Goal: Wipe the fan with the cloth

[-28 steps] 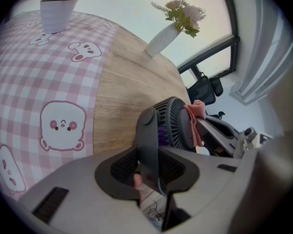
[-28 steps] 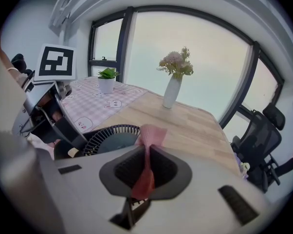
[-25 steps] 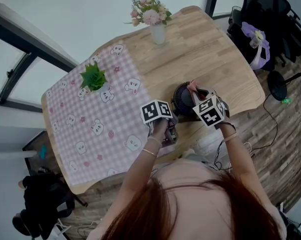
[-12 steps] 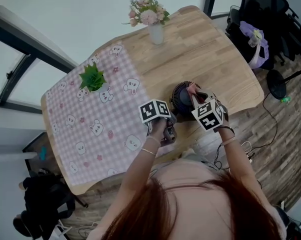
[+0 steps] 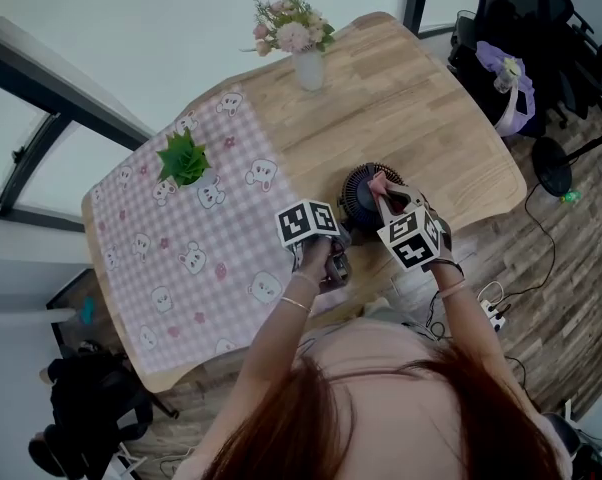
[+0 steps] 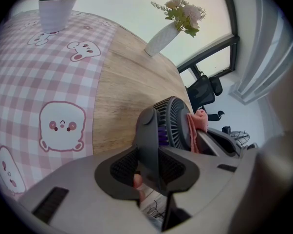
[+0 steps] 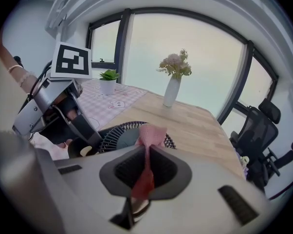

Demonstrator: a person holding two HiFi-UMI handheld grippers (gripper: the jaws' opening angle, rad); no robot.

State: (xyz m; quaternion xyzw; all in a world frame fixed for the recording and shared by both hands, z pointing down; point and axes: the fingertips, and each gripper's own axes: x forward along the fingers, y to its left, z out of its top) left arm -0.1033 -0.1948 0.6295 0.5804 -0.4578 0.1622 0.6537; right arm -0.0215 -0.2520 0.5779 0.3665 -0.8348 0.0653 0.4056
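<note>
At the near edge of the bench, the left tongs clamp the dark fan by its stand while the right tongs pinch a pink cloth against its grille; a hard wipe could twist the fan free.

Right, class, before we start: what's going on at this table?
A person is working with tongs in each hand. The left tongs clamp the small black fan by its stand, at the near edge of the wooden table. The right tongs pinch a pink cloth, holding it against the fan's front grille.
</note>
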